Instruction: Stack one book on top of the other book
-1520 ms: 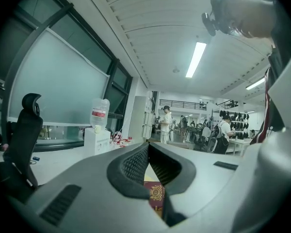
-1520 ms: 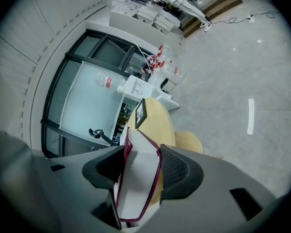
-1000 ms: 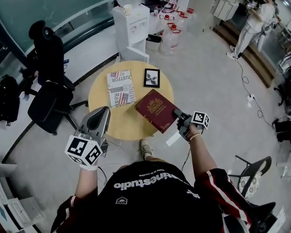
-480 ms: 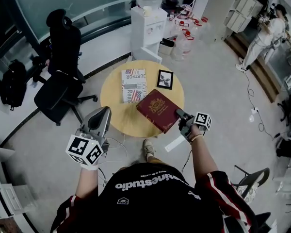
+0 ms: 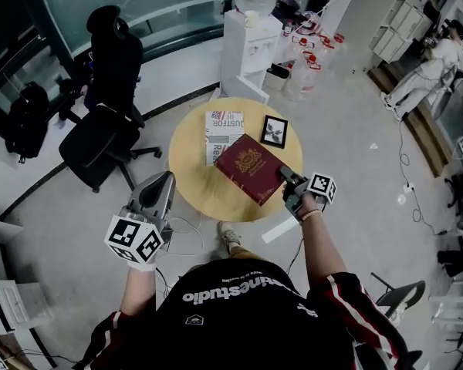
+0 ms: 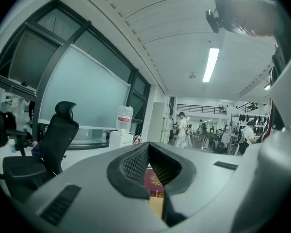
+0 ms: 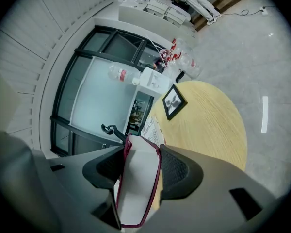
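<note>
Already the red book (image 5: 251,168), clamped by the right gripper (image 5: 287,182), had been carried toward the printed book (image 5: 220,126); only lowering was left. The left gripper (image 5: 160,187) was held closed, empty.

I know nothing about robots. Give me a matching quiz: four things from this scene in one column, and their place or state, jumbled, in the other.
1 red book
2 printed book
3 picture frame
4 left gripper

A shut, empty
B flat on the table, left of the frame
C black, on the table
D held in the right gripper

Pairs: 1-D, 2-B, 3-C, 4-A
</note>
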